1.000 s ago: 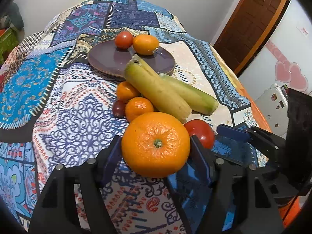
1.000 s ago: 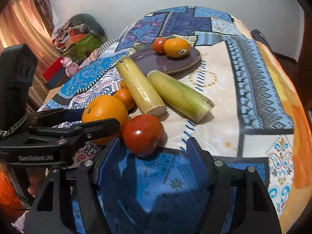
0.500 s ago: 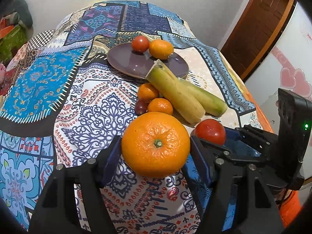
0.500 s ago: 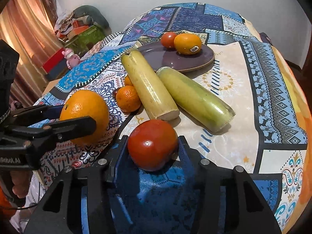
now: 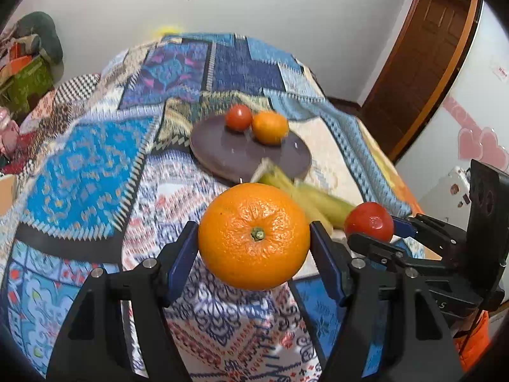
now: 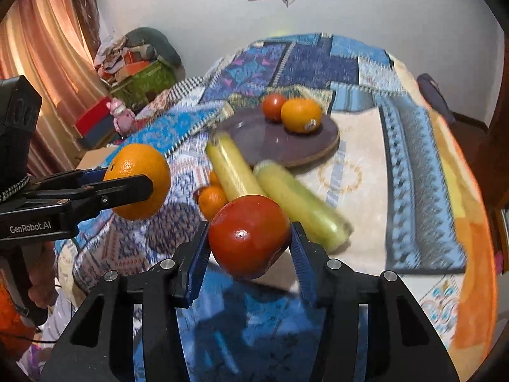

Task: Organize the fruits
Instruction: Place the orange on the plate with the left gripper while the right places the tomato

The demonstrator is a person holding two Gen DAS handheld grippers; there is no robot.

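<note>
My left gripper [image 5: 254,238] is shut on a large orange [image 5: 254,236] and holds it above the patterned cloth; it also shows in the right wrist view [image 6: 137,180]. My right gripper [image 6: 249,242] is shut on a red tomato [image 6: 248,236], lifted off the table, seen in the left wrist view too [image 5: 369,221]. A purple plate [image 6: 254,137] farther back holds a small tomato [image 6: 273,106] and an orange [image 6: 300,115]. Two yellow-green cobs [image 6: 299,203] lie between the plate and the grippers.
Small mandarins [image 6: 212,200] and a dark fruit lie left of the cobs. The table's cloth [image 5: 82,165] drops off at the left and right edges. A wooden door [image 5: 423,63] stands at right; boxes and clutter [image 6: 133,73] at the left wall.
Both grippers have risen and pulled back with their fruit. The right gripper closed on the tomato and lifted it off the cloth. The left kept its hold on the orange.
</note>
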